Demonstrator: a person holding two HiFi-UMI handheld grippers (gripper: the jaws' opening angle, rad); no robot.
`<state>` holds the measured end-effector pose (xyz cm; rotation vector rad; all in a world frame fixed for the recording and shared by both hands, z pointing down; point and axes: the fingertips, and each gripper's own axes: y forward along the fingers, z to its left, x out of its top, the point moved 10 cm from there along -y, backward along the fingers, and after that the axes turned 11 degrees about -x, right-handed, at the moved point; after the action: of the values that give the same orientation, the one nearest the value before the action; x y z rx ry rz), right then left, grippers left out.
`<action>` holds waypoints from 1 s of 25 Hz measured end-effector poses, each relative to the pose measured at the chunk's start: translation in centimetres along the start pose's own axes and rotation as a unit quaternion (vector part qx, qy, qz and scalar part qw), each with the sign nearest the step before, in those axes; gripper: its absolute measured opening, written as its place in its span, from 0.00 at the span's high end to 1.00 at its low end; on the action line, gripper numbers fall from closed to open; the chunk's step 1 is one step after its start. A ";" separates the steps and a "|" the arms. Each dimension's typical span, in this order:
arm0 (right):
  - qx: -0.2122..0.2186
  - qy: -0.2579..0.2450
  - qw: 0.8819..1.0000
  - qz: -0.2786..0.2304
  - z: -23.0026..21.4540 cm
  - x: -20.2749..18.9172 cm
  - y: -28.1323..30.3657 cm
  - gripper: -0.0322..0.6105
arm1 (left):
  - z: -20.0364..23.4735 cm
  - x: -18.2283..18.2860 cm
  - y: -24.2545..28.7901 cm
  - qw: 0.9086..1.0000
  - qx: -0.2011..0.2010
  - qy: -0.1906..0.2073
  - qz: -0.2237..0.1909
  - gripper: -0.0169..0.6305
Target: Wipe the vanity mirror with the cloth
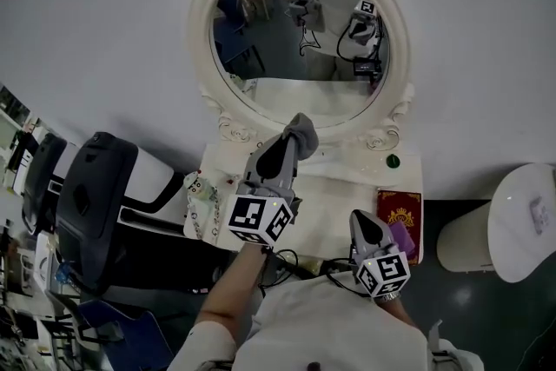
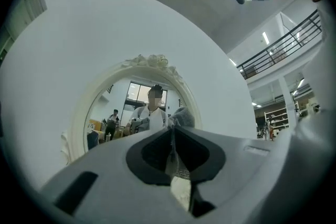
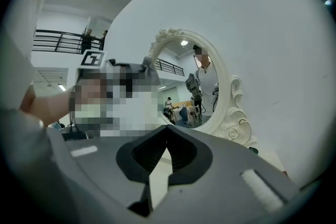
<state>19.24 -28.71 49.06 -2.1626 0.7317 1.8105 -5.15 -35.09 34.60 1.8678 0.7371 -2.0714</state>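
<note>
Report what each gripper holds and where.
Left gripper pinches the grey fabric cloth along a fold, a bunch protruding past its tips; right gripper holds nothing, jaws together.

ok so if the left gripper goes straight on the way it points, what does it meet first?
The left gripper, jaws shut on the cloth, points at the vanity mirror. The cloth would likely touch first, low on the glass or its lower frame; depth is unclear from these views.
</note>
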 end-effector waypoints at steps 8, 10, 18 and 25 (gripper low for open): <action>-0.026 0.006 1.000 -0.005 -1.2 0.3 0.6 0.94 | 3.0 8.4 10.2 0.999 -0.031 0.034 -0.014 0.94; -0.043 0.013 0.999 -0.011 -1.8 0.4 0.5 0.94 | 3.8 10.1 12.3 0.998 -0.029 0.045 -0.024 0.94; -0.105 0.029 0.994 -0.016 -3.2 0.1 -0.8 0.94 | 6.6 13.4 18.2 0.999 -0.021 0.038 -0.015 0.94; -0.128 0.032 0.991 -0.030 -2.8 0.2 -0.6 0.94 | 6.3 15.0 21.5 0.999 -0.036 0.032 -0.015 0.94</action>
<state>21.97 -29.53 49.41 -2.3841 0.4620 1.9015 -1.69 -54.26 15.98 1.9042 0.8483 -1.9835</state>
